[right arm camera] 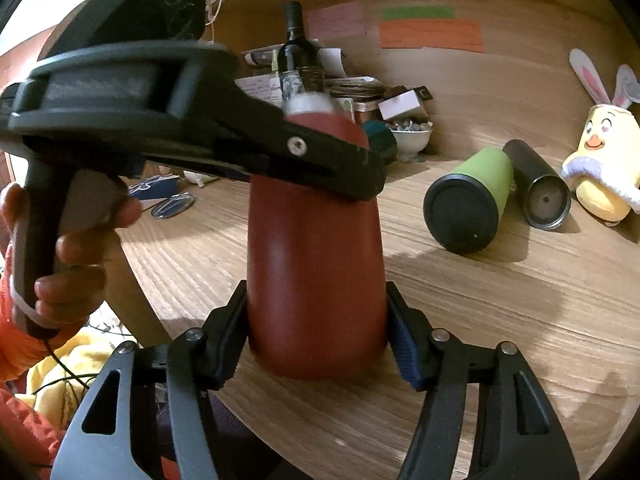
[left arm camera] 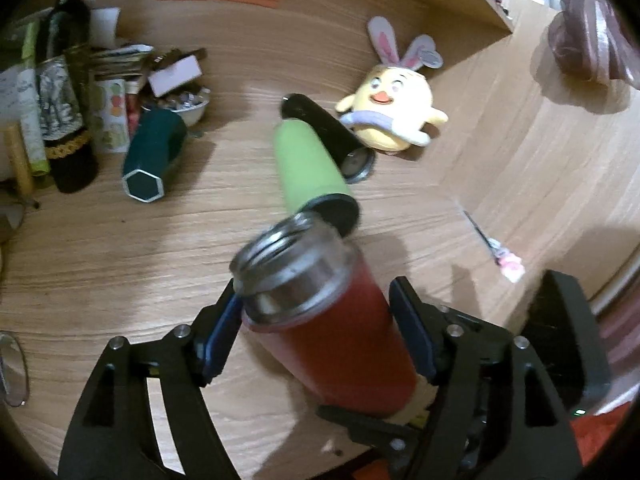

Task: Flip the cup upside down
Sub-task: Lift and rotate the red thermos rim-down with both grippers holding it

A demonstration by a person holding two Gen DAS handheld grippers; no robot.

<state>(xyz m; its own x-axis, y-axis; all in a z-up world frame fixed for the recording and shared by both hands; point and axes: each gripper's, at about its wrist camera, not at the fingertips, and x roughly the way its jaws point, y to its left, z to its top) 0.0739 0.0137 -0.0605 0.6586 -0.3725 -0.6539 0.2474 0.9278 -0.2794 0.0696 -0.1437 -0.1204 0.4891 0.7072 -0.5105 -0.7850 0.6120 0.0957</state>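
The cup is a red tumbler (left arm camera: 340,344) with a steel rim and an open mouth, held in the air above the wooden table (left arm camera: 120,248). My left gripper (left arm camera: 316,332) is closed around its upper body, just below the rim. In the right wrist view the red tumbler (right arm camera: 316,264) points away from the camera. My right gripper (right arm camera: 316,332) clamps its base end between both blue pads. The left gripper (right arm camera: 352,176) crosses over the cup from the left, held by a hand.
A green tumbler (left arm camera: 308,164) and a black tumbler (left arm camera: 324,136) lie side by side on the table. A yellow plush chick (left arm camera: 392,108) lies behind them. A dark teal hexagonal box (left arm camera: 154,156), a wine bottle (right arm camera: 298,52) and clutter stand at the back left.
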